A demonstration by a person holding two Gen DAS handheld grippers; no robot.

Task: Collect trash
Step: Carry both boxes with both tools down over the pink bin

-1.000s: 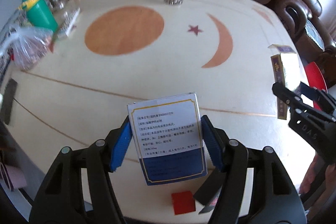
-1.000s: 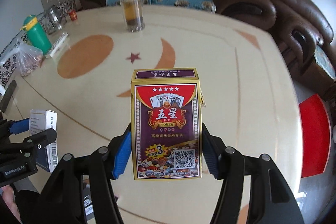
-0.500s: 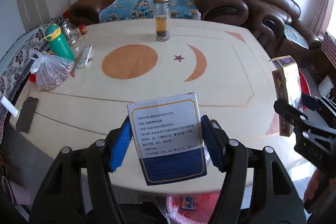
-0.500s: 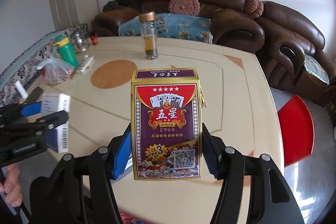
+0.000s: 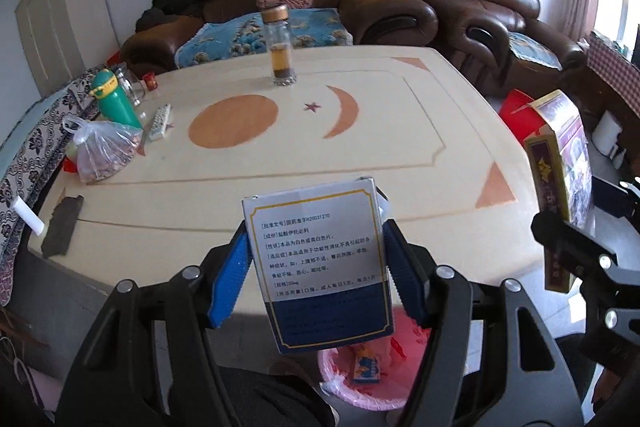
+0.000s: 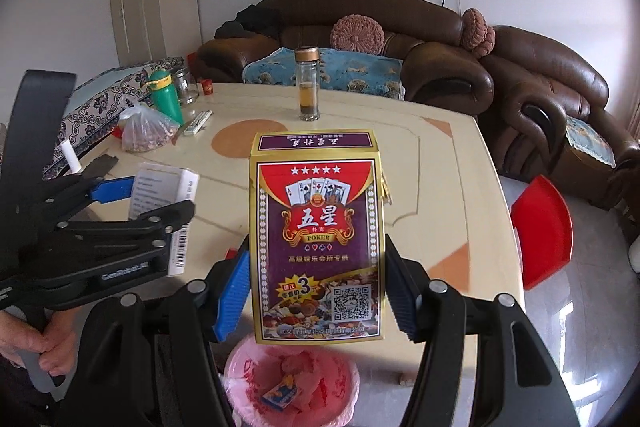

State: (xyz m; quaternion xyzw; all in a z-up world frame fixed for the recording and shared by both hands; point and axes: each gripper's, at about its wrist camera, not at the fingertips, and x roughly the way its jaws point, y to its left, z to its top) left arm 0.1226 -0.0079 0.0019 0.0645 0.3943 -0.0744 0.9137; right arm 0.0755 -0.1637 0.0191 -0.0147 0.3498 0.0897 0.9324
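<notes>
1. You are holding the left hand-held gripper (image 5: pixel 316 267) closed on a white-and-blue medicine box (image 5: pixel 320 259); both blue pads are pressing its side walls, and the box is standing upright between them, printed face toward the camera.
2. You are holding the right hand-held gripper (image 6: pixel 318 291) closed on a purple-and-gold poker card box (image 6: pixel 316 239), also upright, with the pads clamping its lower half.
3. Both boxes are hanging in the air off the near edge of the counter (image 5: pixel 360 155), touching neither it nor each other.
4. A bin lined with a pink bag (image 6: pixel 292 379) is sitting on the floor below both boxes; a small blue-and-orange packet (image 6: pixel 280 395) is lying inside it.
5. In the left wrist view, the card box is showing at the right edge, well apart from the medicine box.
6. On the counter, a glass bottle (image 5: pixel 280 47) with a gold cap is standing at the far side; a green bottle (image 5: pixel 114 99), a remote (image 5: pixel 160 115) and a tied plastic bag (image 5: pixel 104 155) are sitting near the left edge.
7. A brown sofa (image 6: pixel 440 59) is running behind the counter.
</notes>
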